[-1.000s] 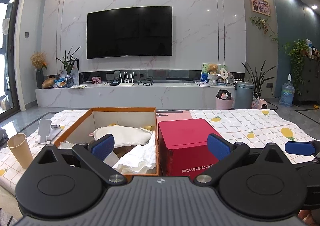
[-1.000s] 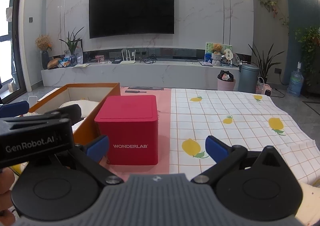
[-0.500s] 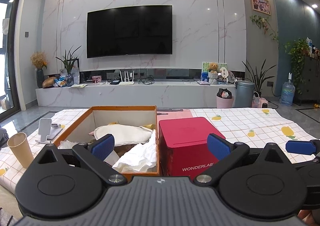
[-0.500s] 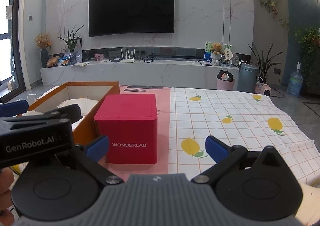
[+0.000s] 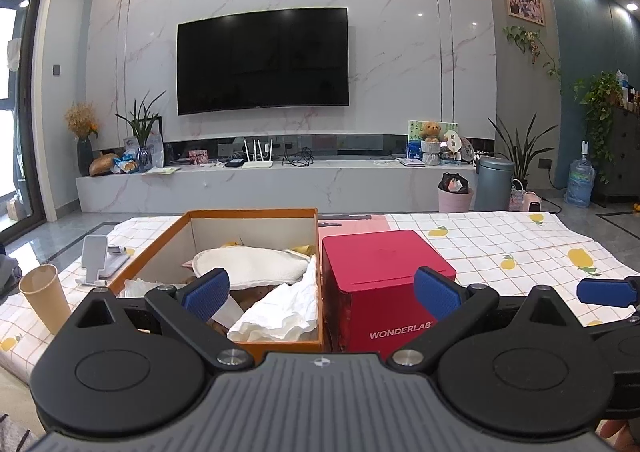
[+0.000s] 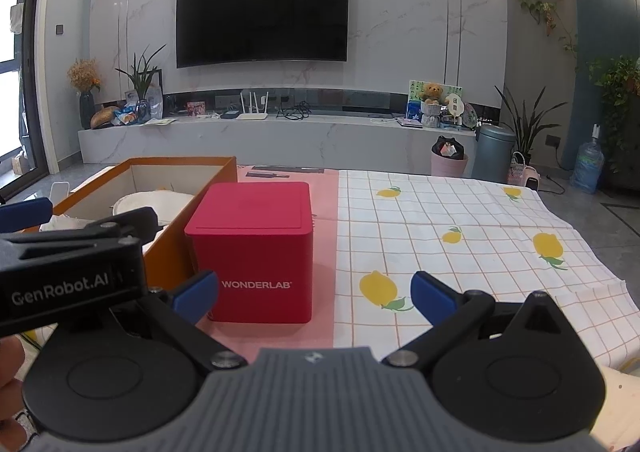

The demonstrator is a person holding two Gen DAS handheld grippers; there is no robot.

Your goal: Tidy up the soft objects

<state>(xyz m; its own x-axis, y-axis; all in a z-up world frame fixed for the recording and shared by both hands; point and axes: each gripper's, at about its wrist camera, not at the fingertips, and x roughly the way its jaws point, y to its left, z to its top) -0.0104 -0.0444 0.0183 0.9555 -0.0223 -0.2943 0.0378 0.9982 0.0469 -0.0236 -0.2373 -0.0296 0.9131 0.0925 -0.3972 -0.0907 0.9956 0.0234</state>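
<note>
left gripper [image 5: 320, 288]: jaws wide, empty | right gripper [image 6: 314, 292]: jaws wide, empty | red box [image 6: 256, 248]: ahead, between right jaws | orange box [image 5: 256, 260]: ahead of left jaws

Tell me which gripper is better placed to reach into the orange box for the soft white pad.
Left. The left gripper is open and faces the orange box, where the white pad lies. The right gripper faces the red box instead.

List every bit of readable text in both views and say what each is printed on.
"WONDERLAB" – front of the red box.
"GenRobot.AI" – side of the left gripper, seen from the right wrist.
Framed picture and items on the TV shelf: too small to read.
</note>
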